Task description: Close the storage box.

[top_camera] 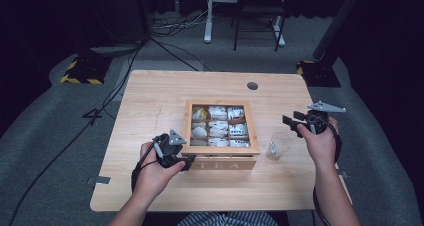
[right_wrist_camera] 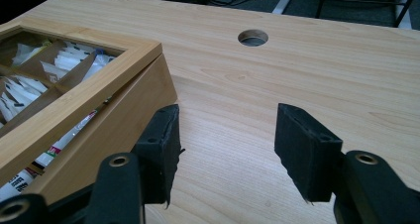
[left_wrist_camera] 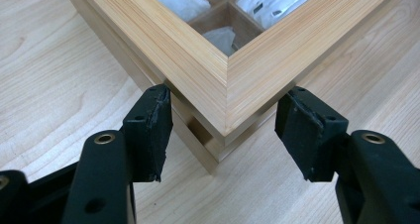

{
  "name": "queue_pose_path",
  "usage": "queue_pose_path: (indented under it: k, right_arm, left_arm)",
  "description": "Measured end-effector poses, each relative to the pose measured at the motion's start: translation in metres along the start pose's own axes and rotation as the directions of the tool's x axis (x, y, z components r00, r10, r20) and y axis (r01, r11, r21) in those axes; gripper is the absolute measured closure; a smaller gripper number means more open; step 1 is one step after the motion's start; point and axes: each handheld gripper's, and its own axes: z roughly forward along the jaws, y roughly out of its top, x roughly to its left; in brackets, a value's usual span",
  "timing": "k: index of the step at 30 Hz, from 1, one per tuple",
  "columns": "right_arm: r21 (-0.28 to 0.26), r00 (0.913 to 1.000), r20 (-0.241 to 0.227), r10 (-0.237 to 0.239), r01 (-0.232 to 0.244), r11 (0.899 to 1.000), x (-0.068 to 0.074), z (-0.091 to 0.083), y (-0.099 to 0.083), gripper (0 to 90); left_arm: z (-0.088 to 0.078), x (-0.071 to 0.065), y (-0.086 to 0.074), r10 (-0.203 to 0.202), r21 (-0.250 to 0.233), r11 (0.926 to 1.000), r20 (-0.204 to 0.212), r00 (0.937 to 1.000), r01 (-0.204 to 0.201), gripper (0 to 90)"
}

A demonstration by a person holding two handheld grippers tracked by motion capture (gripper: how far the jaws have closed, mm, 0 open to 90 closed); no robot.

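A wooden tea box with a glass-windowed lid sits mid-table, several compartments holding white tea packets. My left gripper is at the box's front-left corner. In the left gripper view its jaws straddle that corner, and the pad tips touch the wood on both sides at the lid seam. My right gripper hovers right of the box, open, with bare table between its pads. In the right gripper view the box lies to the left, packets showing under the lid frame.
A clear cup stands on the table between the box and my right hand. A round cable hole sits at the table's far side. Beyond the table are stands, cables and a chair base on grey floor.
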Motion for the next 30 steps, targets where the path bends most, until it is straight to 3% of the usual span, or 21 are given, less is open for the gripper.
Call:
queue_pose_path:
  k: [13, 19, 26, 30]
  right_arm:
    - [0.007, 1.0000, -0.005, 0.008, -0.008, 1.000, -0.002, 0.002, -0.001, 44.5]
    - [0.010, 0.9999, -0.005, 0.015, -0.015, 1.000, -0.003, 0.003, -0.002, 44.5]
    - [0.011, 0.9997, -0.001, 0.026, -0.026, 1.000, -0.005, 0.003, -0.003, 44.5]
    - [0.010, 0.9995, 0.002, 0.031, -0.031, 0.999, -0.007, 0.002, -0.004, 44.4]
  left_arm:
    - [0.008, -0.001, -0.003, 0.006, 0.062, 0.9981, 0.007, 1.0000, -0.006, 39.8]
    - [0.011, -0.001, -0.003, 0.032, 0.097, 0.9947, 0.007, 0.9995, -0.032, 38.7]
    - [-0.007, 0.012, -0.001, 0.025, -0.017, 0.9996, 0.017, 0.9996, -0.024, 32.2]
    - [-0.018, 0.023, 0.001, 0.031, -0.100, 0.9945, -0.012, 0.9995, -0.032, 30.2]
